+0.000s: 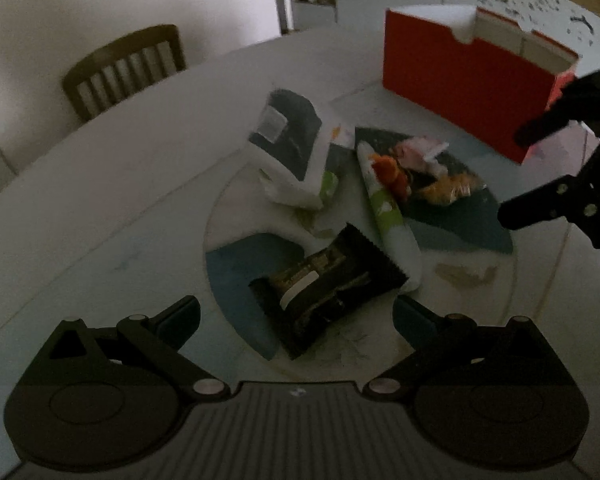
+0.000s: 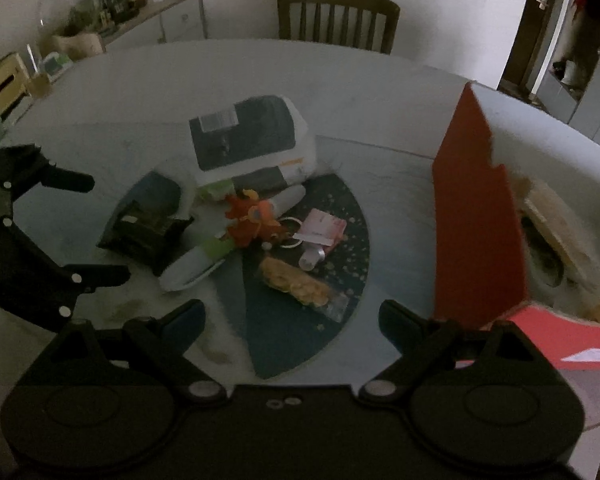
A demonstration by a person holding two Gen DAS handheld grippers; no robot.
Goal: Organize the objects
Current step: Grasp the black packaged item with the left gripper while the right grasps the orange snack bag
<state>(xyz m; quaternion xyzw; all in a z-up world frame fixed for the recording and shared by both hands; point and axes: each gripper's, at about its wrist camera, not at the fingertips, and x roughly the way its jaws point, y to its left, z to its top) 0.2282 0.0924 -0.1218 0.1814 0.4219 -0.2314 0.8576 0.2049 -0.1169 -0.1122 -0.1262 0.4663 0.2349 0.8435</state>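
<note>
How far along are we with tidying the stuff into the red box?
Barely started. Both the left tongs and right tongs are open and empty. The dark snack packet, white tube, orange plush, cracker pack and white pouch all lie on the table. The red box seems to hold something, unclear what.

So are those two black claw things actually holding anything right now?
No. The left gripper and the right gripper both have their jaws spread with only air between them, above the table. The dark snack packet and other items lie untouched.
</note>
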